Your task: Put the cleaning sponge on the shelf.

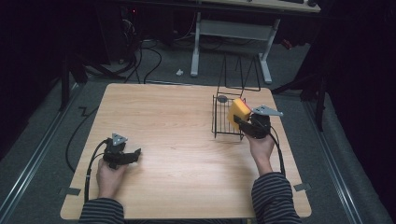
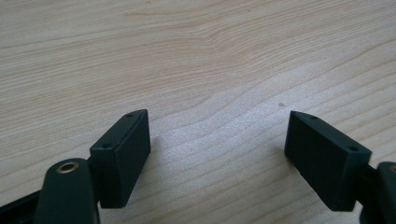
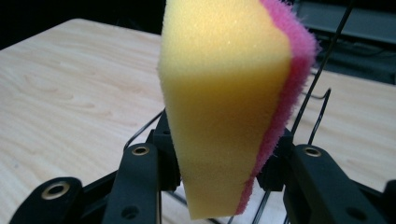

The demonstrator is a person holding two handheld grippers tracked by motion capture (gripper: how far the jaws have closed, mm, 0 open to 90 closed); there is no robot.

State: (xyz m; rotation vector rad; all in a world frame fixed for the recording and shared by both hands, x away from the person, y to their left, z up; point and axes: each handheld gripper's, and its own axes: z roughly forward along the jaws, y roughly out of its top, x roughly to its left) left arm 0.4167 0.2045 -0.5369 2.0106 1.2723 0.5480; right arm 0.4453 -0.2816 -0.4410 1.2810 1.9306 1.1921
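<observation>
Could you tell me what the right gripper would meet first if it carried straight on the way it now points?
Probably the black wire basket: the right gripper, shut on the yellow-and-pink sponge, points toward it, though depth is unclear.

The table (image 1: 187, 140) is seen from above and from the person's side in the high view, which faces forward and down — the floor and a desk frame beyond are taken in too. In the left gripper view the wood grain is looked down on from very close, along the left gripper (image 2: 217, 154). The right gripper view is set just behind the right gripper (image 3: 219, 172), facing level across the tabletop — the yellow sponge (image 3: 224, 107) and wire basket (image 3: 322, 116) are shared with the high view.
</observation>
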